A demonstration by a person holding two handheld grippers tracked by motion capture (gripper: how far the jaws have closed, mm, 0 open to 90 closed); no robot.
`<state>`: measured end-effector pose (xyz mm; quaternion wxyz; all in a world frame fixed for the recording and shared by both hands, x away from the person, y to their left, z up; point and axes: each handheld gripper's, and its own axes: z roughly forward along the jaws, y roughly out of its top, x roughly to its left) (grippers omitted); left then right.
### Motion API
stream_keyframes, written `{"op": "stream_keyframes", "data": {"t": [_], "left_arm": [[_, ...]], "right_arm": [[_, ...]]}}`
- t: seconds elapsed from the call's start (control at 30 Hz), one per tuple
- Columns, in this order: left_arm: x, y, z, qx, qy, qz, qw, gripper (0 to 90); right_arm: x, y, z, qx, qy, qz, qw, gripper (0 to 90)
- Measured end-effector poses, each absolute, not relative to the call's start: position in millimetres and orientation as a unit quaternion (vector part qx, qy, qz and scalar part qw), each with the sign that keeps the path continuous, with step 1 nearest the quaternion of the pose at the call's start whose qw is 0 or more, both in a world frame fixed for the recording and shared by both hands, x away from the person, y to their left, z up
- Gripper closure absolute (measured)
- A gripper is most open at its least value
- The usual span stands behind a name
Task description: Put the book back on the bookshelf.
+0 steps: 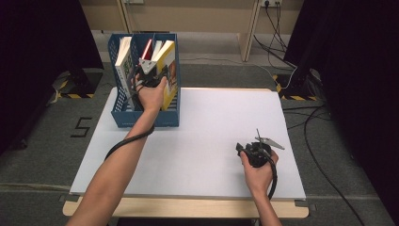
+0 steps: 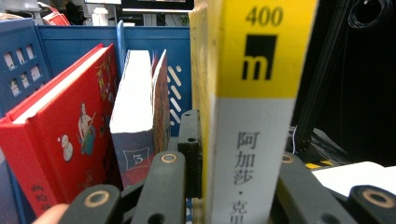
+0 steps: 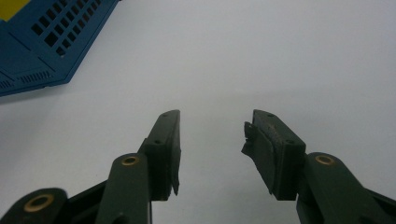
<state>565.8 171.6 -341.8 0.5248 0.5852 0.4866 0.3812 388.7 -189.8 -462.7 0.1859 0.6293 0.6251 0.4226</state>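
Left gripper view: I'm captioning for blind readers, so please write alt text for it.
The left gripper has its fingers shut on the spine of a yellow and white book. Beside it, a red book and a thinner book stand in a blue rack.

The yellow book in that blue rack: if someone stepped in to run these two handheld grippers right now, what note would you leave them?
Left gripper: shut on the yellow-and-white book, spine between its jaws, at the right-hand end of the blue file rack.
Right gripper: open, holding nothing, resting over the bare white table top at the near right.
In the rack: a red book and a thinner book stand left of the gripped one.
Done: the yellow book is gripped.
Left: whether it is going in or coming out cannot be told; finish that move, keeping it upright and off its neighbours.
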Motion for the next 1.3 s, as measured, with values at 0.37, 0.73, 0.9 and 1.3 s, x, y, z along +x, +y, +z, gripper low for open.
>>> {"op": "stream_keyframes", "data": {"t": [0.37,0.73,0.9,1.3], "left_arm": [[570,170,-349,0.587,0.489,0.379,0.522,75.2],[574,169,-362,0.592,0.495,0.374,0.515,75.1],[576,169,-365,0.593,0.496,0.375,0.512,75.1],[578,169,-379,0.598,0.501,0.374,0.501,75.0]], "right_arm": [[389,-189,-463,0.629,0.626,0.422,0.186,53.7],[389,-190,-464,0.627,0.628,0.422,0.187,53.7],[389,-188,-464,0.63,0.626,0.421,0.185,53.7],[389,-188,-465,0.631,0.628,0.419,0.182,53.6]]}}
